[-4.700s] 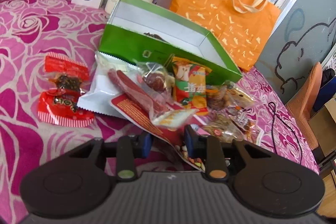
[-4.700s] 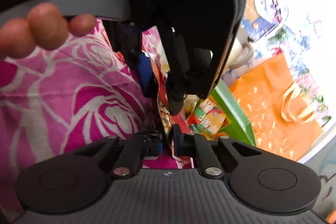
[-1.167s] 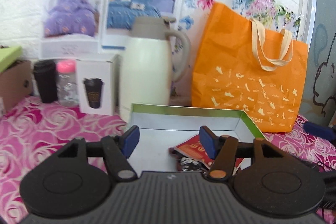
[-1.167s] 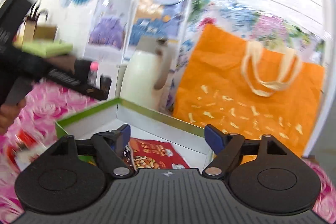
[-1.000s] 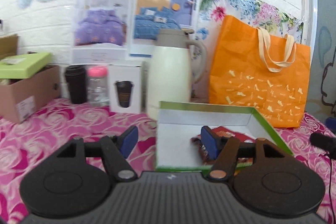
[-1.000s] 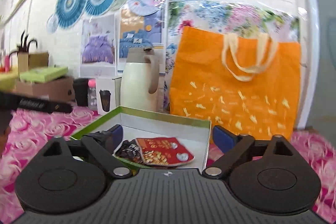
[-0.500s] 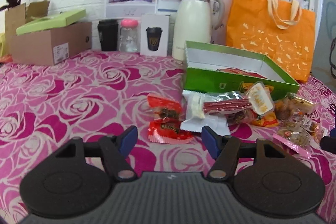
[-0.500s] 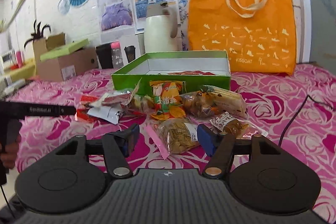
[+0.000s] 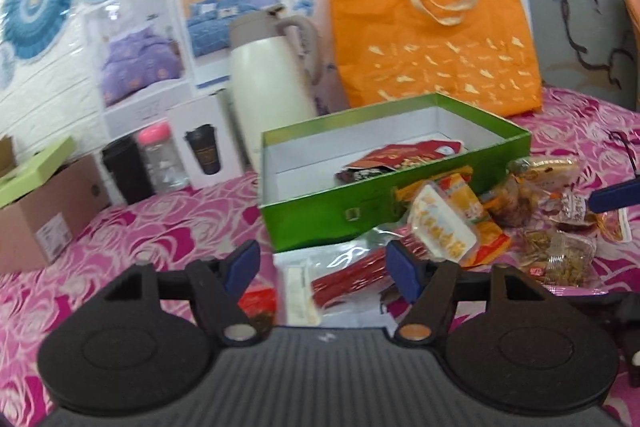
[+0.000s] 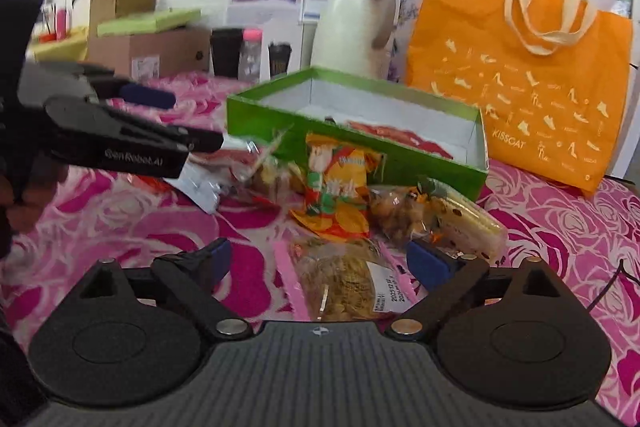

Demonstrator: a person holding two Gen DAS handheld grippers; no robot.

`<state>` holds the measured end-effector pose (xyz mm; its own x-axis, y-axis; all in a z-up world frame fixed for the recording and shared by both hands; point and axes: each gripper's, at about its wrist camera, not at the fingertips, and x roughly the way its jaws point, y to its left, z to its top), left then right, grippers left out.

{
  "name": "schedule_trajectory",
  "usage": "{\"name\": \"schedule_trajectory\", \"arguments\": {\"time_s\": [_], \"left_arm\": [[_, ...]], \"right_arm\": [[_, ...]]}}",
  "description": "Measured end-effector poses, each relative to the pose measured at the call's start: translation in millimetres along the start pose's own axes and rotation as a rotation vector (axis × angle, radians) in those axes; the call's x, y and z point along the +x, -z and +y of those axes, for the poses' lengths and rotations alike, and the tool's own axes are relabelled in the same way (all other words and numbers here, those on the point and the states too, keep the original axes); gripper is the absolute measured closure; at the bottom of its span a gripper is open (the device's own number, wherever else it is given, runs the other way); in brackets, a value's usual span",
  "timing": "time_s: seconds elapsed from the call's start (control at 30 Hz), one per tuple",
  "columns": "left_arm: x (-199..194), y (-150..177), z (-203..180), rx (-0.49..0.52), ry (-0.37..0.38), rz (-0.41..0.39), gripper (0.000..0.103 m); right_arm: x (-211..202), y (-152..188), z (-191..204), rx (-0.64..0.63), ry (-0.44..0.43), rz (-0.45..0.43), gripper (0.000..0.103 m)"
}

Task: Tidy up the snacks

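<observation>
Left hand-held gripper (image 9: 322, 263) jaws apart, nothing clamped; blue pads hover over a clear pack with a red sausage stick (image 9: 348, 277) lying on the worktop (image 9: 168, 223), pink rose-print cloth; pack sits between the pads in view but no contact seen; a red-wrapped snack (image 9: 258, 303) shows just below the left pad. Right hand-held gripper (image 10: 320, 261) jaws wide apart, empty; below and between its pads lies a clear pink-edged bag of golden crumbly snack (image 10: 340, 279) with a white date label; touching or not, cannot tell.

Green box (image 9: 316, 219), white inside, open top, stands on the worktop; inside it 1 red packet (image 9: 404, 157) resting partly over a dark packet (image 9: 354, 175). Loose snacks heaped against the box front: orange-green chip bag (image 10: 338, 183), clear bag of brown pieces (image 10: 400, 213), pale wafer-like pack (image 10: 468, 219), white-yellow labelled pack (image 9: 438, 227) tilted up against the box wall.

Right view: left hand-held gripper enters from the left edge, held by a hand (image 10: 28, 203), pointing at the pile's left side.

Behind the box: cream thermos jug (image 9: 272, 83), orange tote bag (image 9: 432, 43) against the wall, white cup carton (image 9: 204, 147), pink-lid bottle (image 9: 162, 157), black cup (image 9: 126, 169), cardboard box (image 9: 44, 211) with green lid at far left.
</observation>
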<state>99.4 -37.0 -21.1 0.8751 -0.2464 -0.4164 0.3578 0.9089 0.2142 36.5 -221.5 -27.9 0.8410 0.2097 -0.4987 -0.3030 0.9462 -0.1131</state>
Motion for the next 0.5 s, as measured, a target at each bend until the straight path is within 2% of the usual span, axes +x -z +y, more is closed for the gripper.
{"name": "schedule_trajectory", "arguments": {"time_s": [0.07,0.2,0.27,0.33,0.4,0.5], "left_arm": [[11,0,-3,0.022,0.038,0.030,0.033],[17,3,-2,0.011,0.130,0.021,0.030],[22,2,0,0.002,0.203,0.039,0.022],[31,1,-2,0.012,0.245,0.080,0.000],[36,2,-4,0.048,0.286,0.104,0.000],[35,4,-6,0.064,0.301,0.105,0.001]], "right_arm": [[10,1,-2,-0.026,0.005,0.036,0.000],[24,4,-7,-0.032,0.008,0.091,0.000],[30,5,-8,-0.029,0.000,0.117,0.000],[33,6,-10,-0.015,-0.014,0.127,0.000],[34,6,-13,0.006,-0.030,0.133,0.000],[34,7,-15,0.031,-0.052,0.140,0.000]]}}
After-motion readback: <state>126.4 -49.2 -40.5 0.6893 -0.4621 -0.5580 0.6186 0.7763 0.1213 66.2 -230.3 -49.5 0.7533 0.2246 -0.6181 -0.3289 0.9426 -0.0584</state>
